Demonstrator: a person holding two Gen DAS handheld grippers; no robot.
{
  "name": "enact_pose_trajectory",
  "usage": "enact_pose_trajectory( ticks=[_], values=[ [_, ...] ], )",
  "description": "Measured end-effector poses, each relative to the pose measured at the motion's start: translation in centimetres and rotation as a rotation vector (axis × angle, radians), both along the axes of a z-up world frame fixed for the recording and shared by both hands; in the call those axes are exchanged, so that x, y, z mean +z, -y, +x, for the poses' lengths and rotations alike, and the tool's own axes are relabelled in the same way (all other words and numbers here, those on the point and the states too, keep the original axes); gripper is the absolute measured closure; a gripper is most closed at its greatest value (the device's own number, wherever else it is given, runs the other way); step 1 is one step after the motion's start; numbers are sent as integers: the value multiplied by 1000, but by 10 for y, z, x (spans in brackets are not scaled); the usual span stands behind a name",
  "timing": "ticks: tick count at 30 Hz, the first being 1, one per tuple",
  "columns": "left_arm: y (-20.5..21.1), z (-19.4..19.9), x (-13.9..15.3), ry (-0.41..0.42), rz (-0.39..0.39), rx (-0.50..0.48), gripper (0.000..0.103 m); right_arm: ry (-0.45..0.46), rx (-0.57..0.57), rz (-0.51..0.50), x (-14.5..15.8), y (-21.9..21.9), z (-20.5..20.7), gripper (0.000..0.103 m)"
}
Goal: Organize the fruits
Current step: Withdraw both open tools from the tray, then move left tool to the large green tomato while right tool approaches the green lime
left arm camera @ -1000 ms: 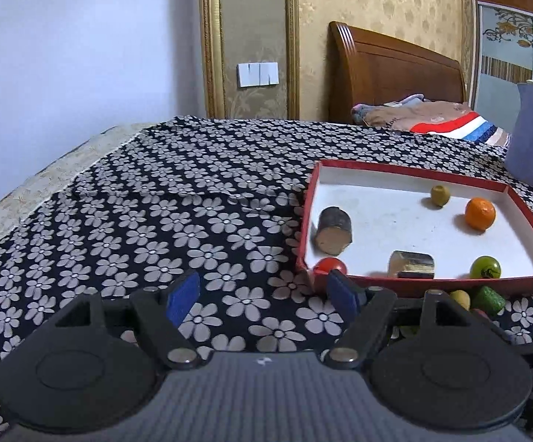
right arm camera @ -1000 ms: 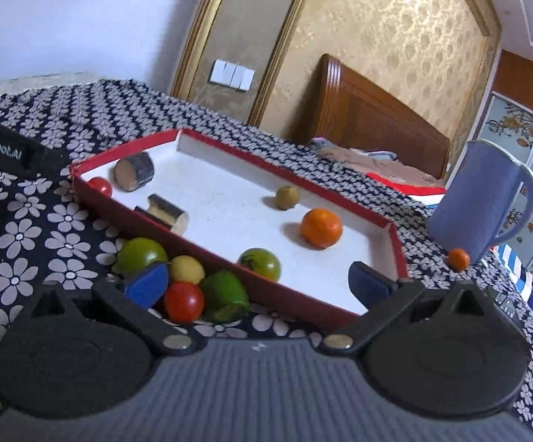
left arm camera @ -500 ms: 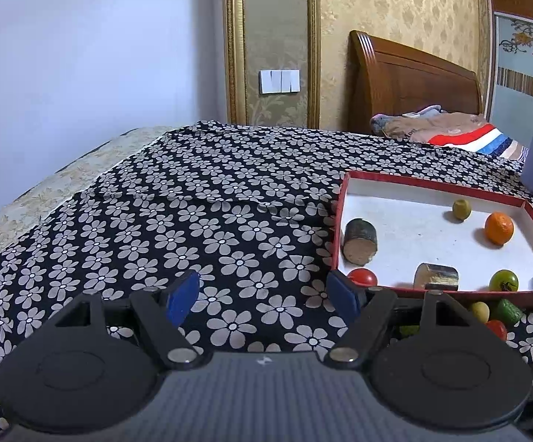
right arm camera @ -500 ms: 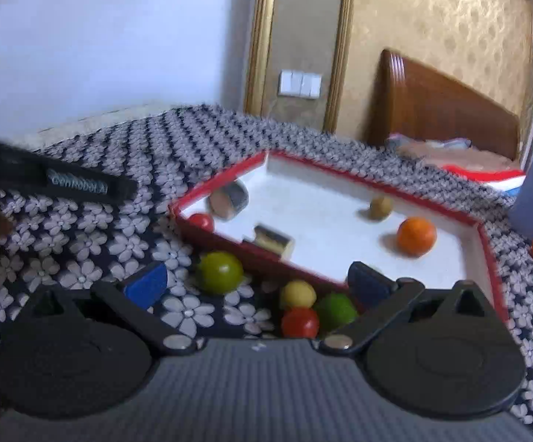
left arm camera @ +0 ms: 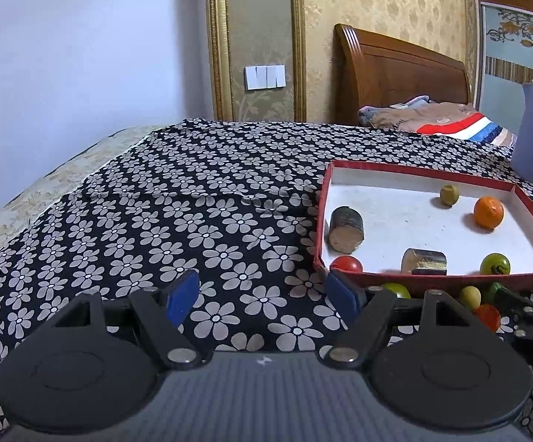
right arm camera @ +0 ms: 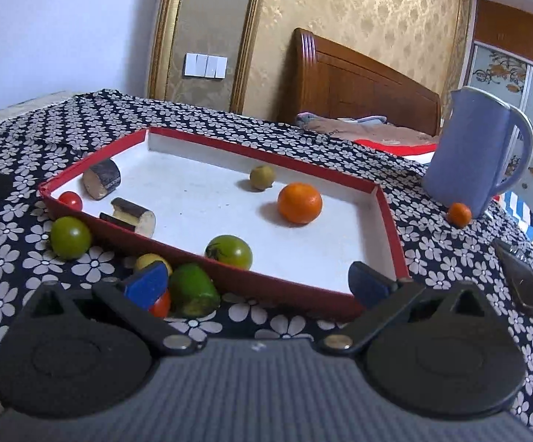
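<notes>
The loose fruits point(right arm camera: 178, 280) outside the red tray point(right arm camera: 303, 291) are found just ahead of the empty, wide-open right hand-held gripper point(right arm camera: 257, 281), nearer than the open, empty left hand-held gripper point(left arm camera: 262, 294).

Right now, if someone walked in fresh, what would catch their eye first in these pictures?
Probably the shallow red-rimmed white tray on the black flower-print cloth, with a bright round orange fruit lying in it toward the far right. Next, the tall lavender plastic jug standing beyond the tray's right corner, a small orange fruit at its base. Then the loose cluster of fruit outside the near rim, led by a round green tomato.
</notes>
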State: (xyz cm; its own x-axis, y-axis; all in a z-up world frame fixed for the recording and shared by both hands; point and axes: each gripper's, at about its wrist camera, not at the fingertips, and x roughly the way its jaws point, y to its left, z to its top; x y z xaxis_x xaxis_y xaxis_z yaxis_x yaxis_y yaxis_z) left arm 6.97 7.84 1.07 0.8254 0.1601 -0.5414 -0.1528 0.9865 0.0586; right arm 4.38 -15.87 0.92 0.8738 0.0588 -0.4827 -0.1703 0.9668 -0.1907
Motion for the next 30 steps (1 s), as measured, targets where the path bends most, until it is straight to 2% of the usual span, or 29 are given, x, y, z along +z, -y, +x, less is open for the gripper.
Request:
enact_pose_trajectory(
  ticks=[7, 9, 10, 11, 12, 14, 16, 17, 18, 23, 27, 30],
  values=[
    [3, 2, -1, -9, -2, -14, 27, -6, -64, -40, -2, 8, 2, 0],
    [3, -1, 1, 1, -8, -28, 27, 45, -178, -140, 2, 22, -10, 0],
    [3, -2, 2, 6, -11, -38, 27, 107, -258, -200, 6, 29, -20, 0],
    [4, -2, 3, 3, -17, -47, 27, 145, -273, -198, 11, 35, -29, 0],
    [6, -1, 4, 0, -26, -56, 27, 149, -241, -150, 16, 41, -36, 0],
    [10, -1, 5, 0, -30, -77, 27, 76, -121, -7, 20, 50, -40, 0],
    [14, -1, 4, -2, -28, -99, 27, 11, -69, 79, 15, 56, -35, 4],
    [16, -2, 3, 0, -27, -112, 27, -19, -67, 83, 11, 57, -31, 13],
    [17, -3, 3, 1, -27, -124, 27, -42, -61, 87, 8, 59, -28, 17],
    [28, -1, -5, 3, -29, -172, 27, -91, -69, 145, -4, 71, -17, 19],
    [37, 4, -11, -6, -10, -174, 27, -142, -85, 214, -10, 85, -6, 20],
    [42, 8, -14, -23, -10, -186, 27, -147, -91, 182, -10, 88, 3, 25]
  ],
)
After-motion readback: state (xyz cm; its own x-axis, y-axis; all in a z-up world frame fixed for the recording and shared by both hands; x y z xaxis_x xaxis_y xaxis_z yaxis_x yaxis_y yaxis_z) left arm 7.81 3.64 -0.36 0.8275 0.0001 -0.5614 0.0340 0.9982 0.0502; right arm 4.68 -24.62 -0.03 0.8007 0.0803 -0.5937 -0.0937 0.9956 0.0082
